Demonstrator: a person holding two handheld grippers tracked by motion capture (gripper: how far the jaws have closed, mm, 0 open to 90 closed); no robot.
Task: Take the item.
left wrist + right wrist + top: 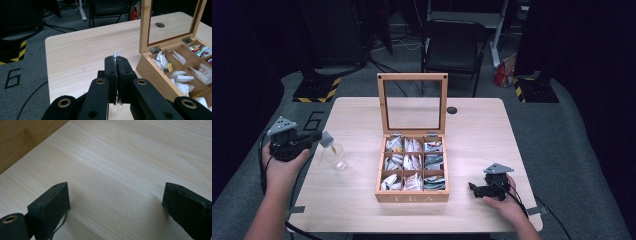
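Item 1, left gripper (323, 137): I have its jaws clamped tight on a tea bag (327, 139), held just above the clear glass cup (334, 156) at the left part of the surface (472, 125). In the left gripper view a thin white edge of the tea bag (116, 54) shows between the pressed jaw tips.

Item 2, step in hand, as I judge it: lowering the bag into the cup. To do it well I would centre the bag over the mouth, keep it hanging straight, bring it down inside the rim, and only then release. The cup looks light and could tip if nudged.

Item 3, right gripper (477, 189): rests low on the surface near the front right, jaws spread wide with nothing between them; the right gripper view shows bare wood there.

Item 4, tea box (412, 196): wooden, nine compartments of sachets, glass lid (412, 102) upright. It stands just to the right of the cup, not in the path.

Item 5, beyond the surface: a folding chair (454, 47), cables on the floor.
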